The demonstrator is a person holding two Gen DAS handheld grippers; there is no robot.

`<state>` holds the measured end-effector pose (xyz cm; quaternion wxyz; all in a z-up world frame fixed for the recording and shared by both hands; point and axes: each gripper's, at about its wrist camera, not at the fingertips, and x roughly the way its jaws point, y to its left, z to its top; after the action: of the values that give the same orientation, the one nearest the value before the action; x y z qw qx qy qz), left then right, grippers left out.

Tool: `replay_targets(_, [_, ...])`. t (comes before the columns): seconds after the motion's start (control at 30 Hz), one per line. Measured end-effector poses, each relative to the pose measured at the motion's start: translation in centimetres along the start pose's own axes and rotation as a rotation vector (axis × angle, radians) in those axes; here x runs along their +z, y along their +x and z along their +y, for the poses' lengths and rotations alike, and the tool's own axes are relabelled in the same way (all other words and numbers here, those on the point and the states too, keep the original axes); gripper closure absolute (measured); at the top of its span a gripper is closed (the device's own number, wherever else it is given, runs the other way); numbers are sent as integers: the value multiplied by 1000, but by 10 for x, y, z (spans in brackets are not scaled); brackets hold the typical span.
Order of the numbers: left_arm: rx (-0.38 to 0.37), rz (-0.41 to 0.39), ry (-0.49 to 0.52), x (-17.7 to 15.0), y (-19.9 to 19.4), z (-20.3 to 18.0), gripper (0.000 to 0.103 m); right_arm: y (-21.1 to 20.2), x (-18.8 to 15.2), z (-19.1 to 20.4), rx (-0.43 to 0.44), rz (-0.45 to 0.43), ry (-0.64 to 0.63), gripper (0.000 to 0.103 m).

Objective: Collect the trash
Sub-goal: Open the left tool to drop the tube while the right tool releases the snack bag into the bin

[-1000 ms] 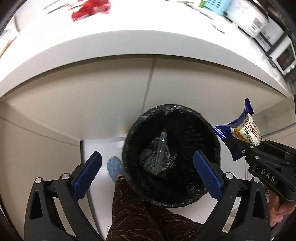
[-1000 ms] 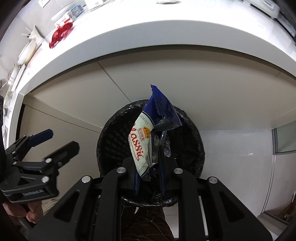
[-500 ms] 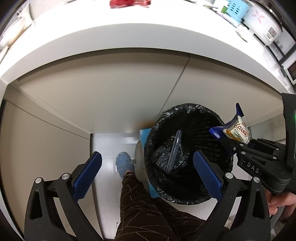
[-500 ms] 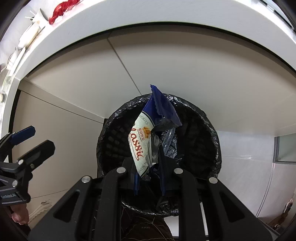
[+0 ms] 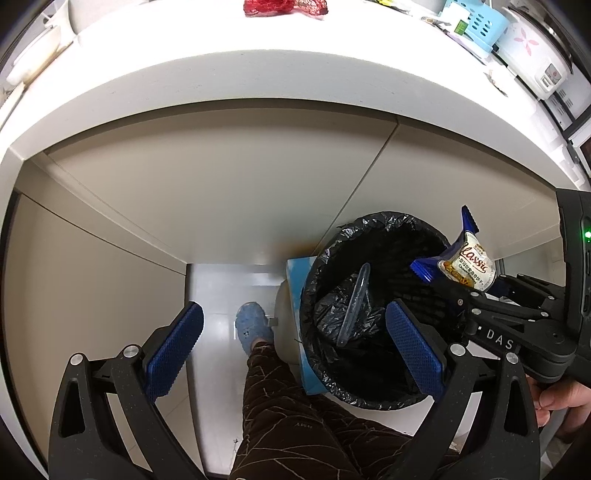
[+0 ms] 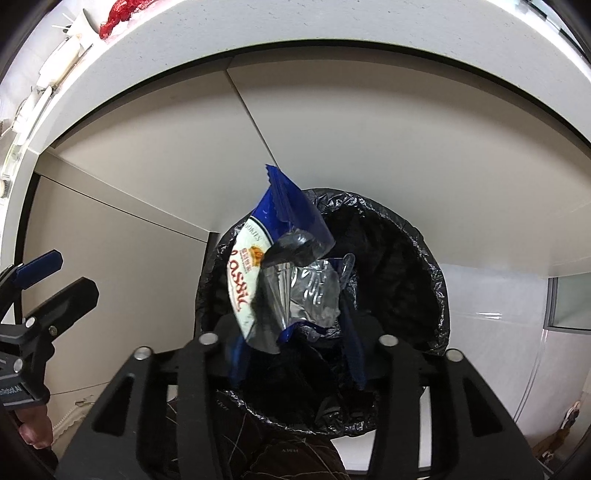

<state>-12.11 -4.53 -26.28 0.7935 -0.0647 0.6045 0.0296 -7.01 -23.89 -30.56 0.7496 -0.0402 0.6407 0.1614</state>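
Note:
A blue and white cookie wrapper [image 6: 266, 273] hangs between the fingers of my right gripper [image 6: 295, 354], right over the black-lined trash bin [image 6: 424, 258]. The jaws have parted and the wrapper is blurred, so the hold looks loose. In the left wrist view the wrapper [image 5: 467, 262] sits at the bin's [image 5: 332, 258] right rim, at the tip of the right gripper [image 5: 448, 291]. My left gripper [image 5: 291, 347] is open and empty, left of the bin. A clear plastic strip [image 5: 354, 302] lies inside the bin.
The bin stands on the floor against beige cabinet doors [image 5: 221, 192] under a white counter [image 5: 258, 74]. Red netting [image 5: 280, 5], a blue basket [image 5: 476, 22] and a rice cooker [image 5: 532, 48] sit on the counter. The person's leg [image 5: 295, 417] and blue slipper [image 5: 251, 325] are beside the bin.
My right gripper's jaws have spread apart and the wrapper has loosened and tilted over the bin. My left gripper has shifted left, away from the bin.

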Motion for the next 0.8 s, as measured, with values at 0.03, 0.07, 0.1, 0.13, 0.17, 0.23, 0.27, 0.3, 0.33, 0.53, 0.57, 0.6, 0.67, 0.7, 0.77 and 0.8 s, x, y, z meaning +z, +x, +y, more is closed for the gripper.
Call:
replay_targets(0.03, [0,1,1,0,0,0,6,0,0,0,-2,0,0,54])
replay_targets(0.07, [-1,1,2,1,1,-1,6,-1,0,2,-7,1,0,51])
replay_targets(0.1, [-2,1,3,1,1,-2,6,-1,0,1,-12,1,0,49])
replay_targets(0.13, [-3,1,5,1,0,-2,6,-1,-1,1,-19,0,-1,45])
replay_targets(0.17, [-3,2,6,1,-1,-3,6,-1,-1,0,-25,-2,-2,42])
replay_targets(0.23, [-4,3,8,0,-1,-4,6,-1,-1,-1,-35,-7,-4,36])
replay_targets(0.27, [-5,3,9,1,-1,-4,6,-2,-2,-2,-40,-10,-4,33])
replay_targets(0.3, [-5,4,10,1,-1,-5,6,-3,-2,-1,-43,-13,-3,30])
replay_targets(0.33, [-6,4,10,1,-1,-5,6,-5,-2,-2,-44,-21,1,27])
replay_targets(0.53, [-4,5,13,2,-3,-8,6,-11,-4,-3,-33,-39,10,18])
replay_targets(0.57, [-5,1,13,2,-4,-9,6,-13,-4,-3,-37,-47,8,14])
replay_targets(0.6, [-5,-3,12,3,-5,-9,6,-15,-4,-2,-42,-54,8,12])
replay_targets(0.67, [-8,-6,10,2,-6,-10,6,-20,-5,-2,-51,-74,11,9])
replay_targets(0.7, [-9,-7,12,2,-7,-11,6,-23,-6,-3,-55,-79,14,9])
replay_targets(0.77, [-12,-8,13,1,-6,-13,6,-25,-8,-4,-61,-83,22,8])
replay_targets(0.8, [-15,-6,12,0,-6,-13,6,-26,-8,-5,-63,-81,26,8])
